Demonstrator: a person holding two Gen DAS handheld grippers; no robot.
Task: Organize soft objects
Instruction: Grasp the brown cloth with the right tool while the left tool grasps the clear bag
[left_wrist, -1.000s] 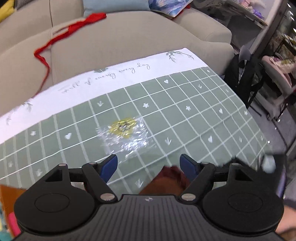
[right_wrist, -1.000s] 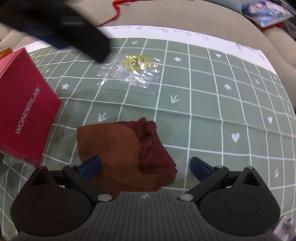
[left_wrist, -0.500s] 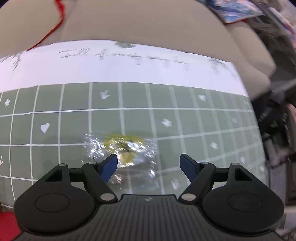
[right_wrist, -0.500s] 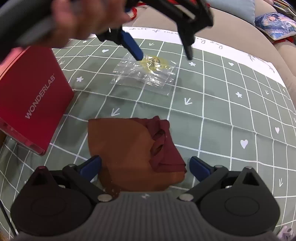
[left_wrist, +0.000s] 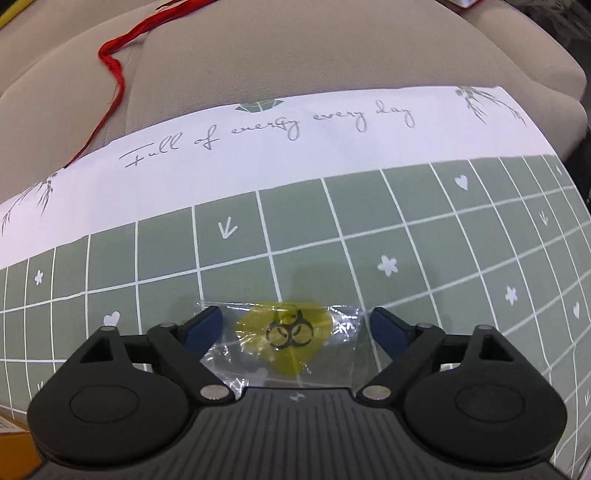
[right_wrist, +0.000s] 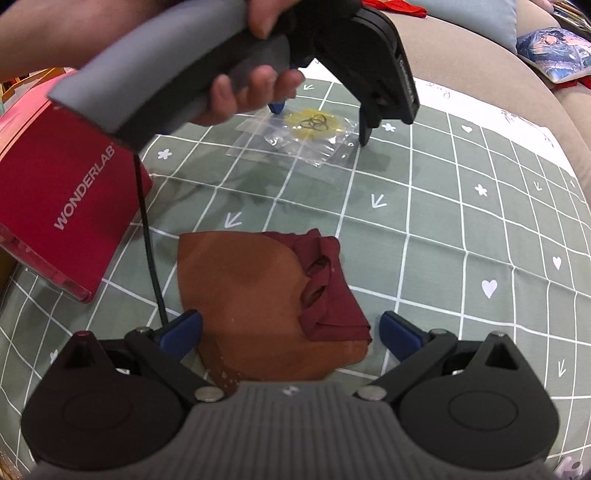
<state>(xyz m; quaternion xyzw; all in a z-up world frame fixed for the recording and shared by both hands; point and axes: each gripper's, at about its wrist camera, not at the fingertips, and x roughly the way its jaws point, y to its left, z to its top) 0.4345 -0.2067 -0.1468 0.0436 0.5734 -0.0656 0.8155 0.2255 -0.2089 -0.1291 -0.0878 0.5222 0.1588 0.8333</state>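
A clear plastic bag (left_wrist: 291, 343) with a yellow biohazard label lies flat on the green checked tablecloth (left_wrist: 424, 221). My left gripper (left_wrist: 295, 330) hangs low over it, jaws opening wide, one blue finger at each end of the bag and no pad pressing on it. The right wrist view shows the same bag (right_wrist: 299, 138) under that left gripper (right_wrist: 319, 123), which a hand holds by a grey handle. Nearer, a folded brown and maroon cloth (right_wrist: 266, 299) rests on the tablecloth. My right gripper (right_wrist: 291, 334) stands open above its near edge.
A red WONDERLAB box (right_wrist: 62, 206) lies at the left of the cloth. A beige sofa (left_wrist: 295, 55) runs behind the table with a red ribbon (left_wrist: 114, 70) on it. A black cable (right_wrist: 147, 236) hangs from the left gripper's handle.
My left gripper has dropped and moved forward from over the maroon cloth to the clear bag, now straddling it. The right gripper has stayed over the cloth.
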